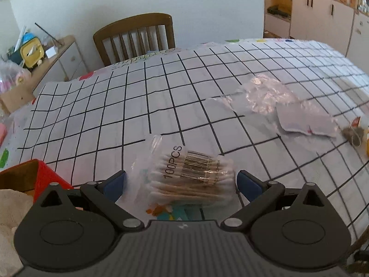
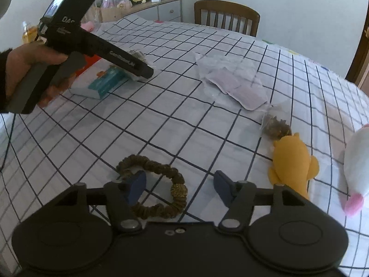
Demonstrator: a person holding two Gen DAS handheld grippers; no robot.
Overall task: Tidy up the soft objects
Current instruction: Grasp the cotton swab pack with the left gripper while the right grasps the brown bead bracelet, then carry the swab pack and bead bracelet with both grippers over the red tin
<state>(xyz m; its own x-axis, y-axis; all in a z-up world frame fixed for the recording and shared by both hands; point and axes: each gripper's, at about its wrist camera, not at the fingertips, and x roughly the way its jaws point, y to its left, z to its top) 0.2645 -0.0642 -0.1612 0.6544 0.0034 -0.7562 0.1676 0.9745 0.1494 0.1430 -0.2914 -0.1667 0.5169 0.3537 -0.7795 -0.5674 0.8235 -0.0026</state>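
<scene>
Right gripper (image 2: pixel 180 185), half open, straddles a brown scrunchie (image 2: pixel 152 184); left gripper (image 1: pixel 181 182), wide open, brackets a cotton swab pack (image 1: pixel 186 177), seemingly untouched. Centre before squeezing.

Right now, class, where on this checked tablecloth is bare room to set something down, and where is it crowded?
Free: the wide checked stretch between the cotton swab pack and the wooden chair, and the middle between the brown scrunchie and the clear plastic bags. Crowded: around the yellow plush toy, the white plush toy and the red box.
</scene>
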